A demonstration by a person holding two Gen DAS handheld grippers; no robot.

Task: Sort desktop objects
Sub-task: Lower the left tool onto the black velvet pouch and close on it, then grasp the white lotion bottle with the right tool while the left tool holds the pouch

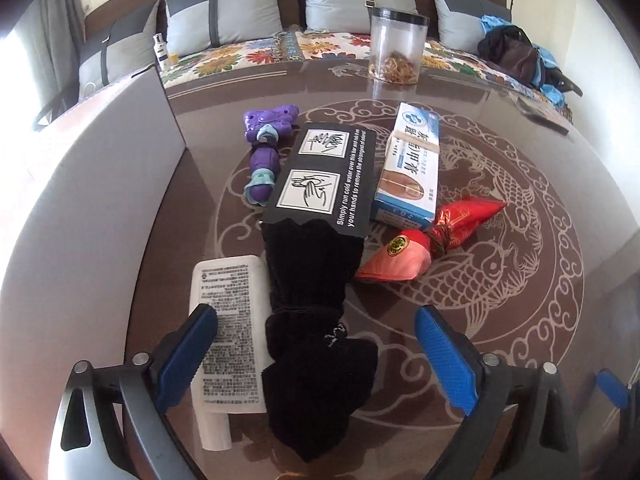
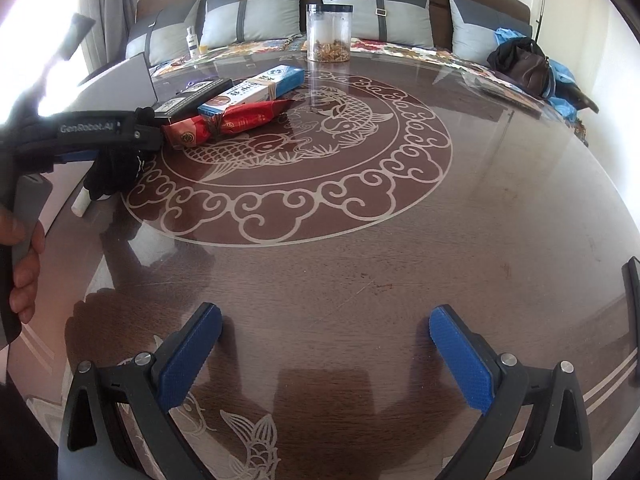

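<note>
My left gripper (image 1: 316,344) is open, its jaws wide on either side of a black cloth pouch (image 1: 316,332) that sticks out of a black printed box (image 1: 328,180). A white tube (image 1: 228,332) lies under the left finger. Beyond are a purple toy (image 1: 266,148), a blue and white carton (image 1: 412,164) and a red wrapped packet (image 1: 436,236). My right gripper (image 2: 326,344) is open and empty above bare table. In the right wrist view the left gripper's body (image 2: 100,132) is at the far left, over the pouch (image 2: 114,172).
A clear jar (image 1: 398,46) with a black lid stands at the table's far edge. A grey laptop lid (image 1: 100,152) rises at the left. The round table (image 2: 360,264) has a fish pattern. A sofa with cushions and a bag (image 2: 528,64) is behind.
</note>
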